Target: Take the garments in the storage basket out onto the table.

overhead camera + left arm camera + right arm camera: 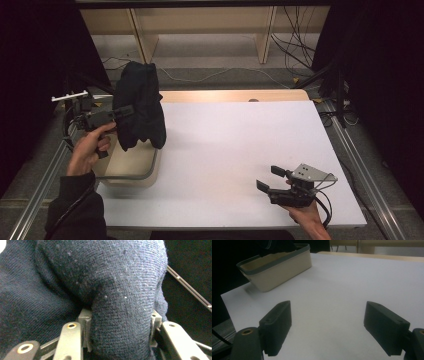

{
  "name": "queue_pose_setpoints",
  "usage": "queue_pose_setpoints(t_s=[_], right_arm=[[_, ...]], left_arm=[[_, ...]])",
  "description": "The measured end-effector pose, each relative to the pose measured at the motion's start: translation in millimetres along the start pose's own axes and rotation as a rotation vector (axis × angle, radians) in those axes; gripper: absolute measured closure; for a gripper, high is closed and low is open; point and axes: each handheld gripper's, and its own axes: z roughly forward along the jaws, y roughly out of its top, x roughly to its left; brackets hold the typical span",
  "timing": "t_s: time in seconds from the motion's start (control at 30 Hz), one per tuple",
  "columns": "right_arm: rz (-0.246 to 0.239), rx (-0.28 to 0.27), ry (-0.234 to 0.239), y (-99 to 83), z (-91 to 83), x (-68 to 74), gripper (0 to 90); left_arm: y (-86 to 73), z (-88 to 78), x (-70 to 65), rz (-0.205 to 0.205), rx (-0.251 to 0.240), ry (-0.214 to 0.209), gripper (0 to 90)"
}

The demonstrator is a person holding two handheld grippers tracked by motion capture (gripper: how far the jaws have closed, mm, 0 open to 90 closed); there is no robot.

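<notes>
The left hand-held gripper (125, 111) is clamped on a dark navy knitted garment (139, 105), which hangs above the cream plastic basket with a grey rim (150, 172) at the white worktop's (240, 150) left edge. Lifting out seems nearly done; laying the garment down remains. The right hand-held gripper (269, 179) rests near-right, jaws apart and empty.

You won't find any readable text, label, brand, number or sign here: the dark knitted garment (120, 290) is plain weave, the cream bin (279, 270) has bare walls, the white tabletop (240, 150) is unmarked, and the grey plate (310, 173) on your right gripper (272, 179) carries only holes, no lettering
</notes>
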Motion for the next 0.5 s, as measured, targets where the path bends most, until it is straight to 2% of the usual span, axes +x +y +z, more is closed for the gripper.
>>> queue_pose_setpoints(t_s=[0.27,0.4,0.5], right_arm=[[-0.004,-0.005,-0.002,-0.2,-0.8,-1.0,22.9],[0.001,-0.007,0.000,-0.5,0.2,-1.3,22.9],[0.010,-0.009,0.001,-0.7,0.8,-1.5,22.9]], left_arm=[[1.4,5.8,-14.7,-0.002,-0.028,-0.053,54.4],[2.8,10.2,-24.5,0.009,-0.032,-0.089,54.4],[4.8,13.7,-29.7,0.029,-0.021,-0.097,54.3]])
